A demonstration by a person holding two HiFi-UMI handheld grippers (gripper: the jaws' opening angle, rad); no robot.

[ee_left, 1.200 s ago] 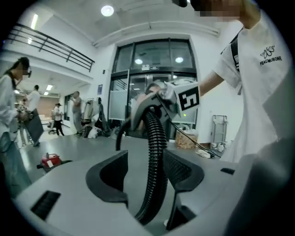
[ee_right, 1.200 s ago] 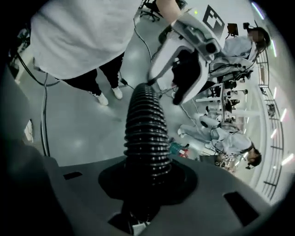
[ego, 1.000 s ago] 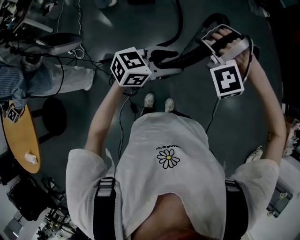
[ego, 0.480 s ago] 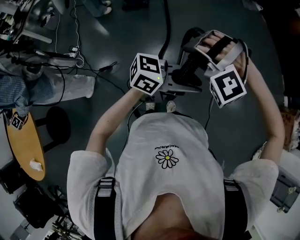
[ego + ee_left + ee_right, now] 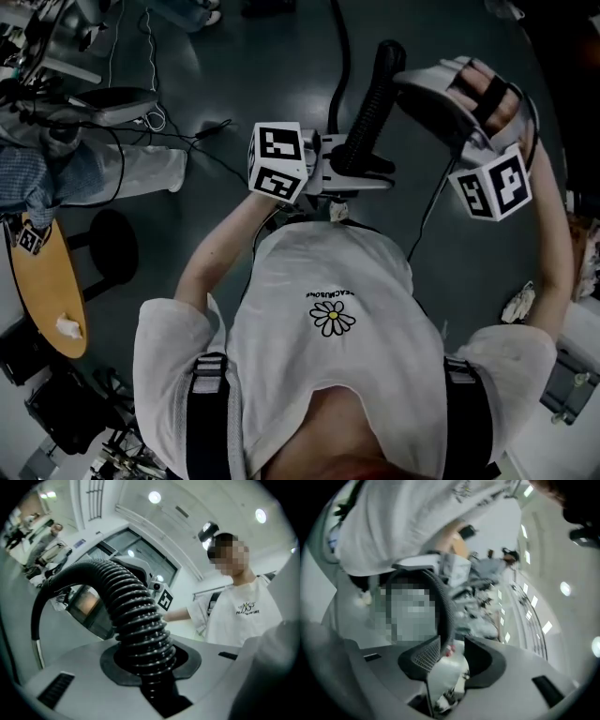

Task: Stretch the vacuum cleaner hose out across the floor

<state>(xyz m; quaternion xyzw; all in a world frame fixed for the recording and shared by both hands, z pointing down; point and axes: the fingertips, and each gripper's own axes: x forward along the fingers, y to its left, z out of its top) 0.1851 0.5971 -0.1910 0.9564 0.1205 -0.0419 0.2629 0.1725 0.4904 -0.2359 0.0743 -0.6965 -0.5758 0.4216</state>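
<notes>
My left claw is clenched on the ribbed hose, which rises out of its jaws and arcs over toward my right claw. That claw's jaws have just been opening and now stand apart with nothing pinched between them. The hose's upper end sits just beside its tips. So the hose is up in the air between my claws, well above the floor beneath them. I judge the job barely begun: the hose has yet to be drawn out long and laid flat.
</notes>
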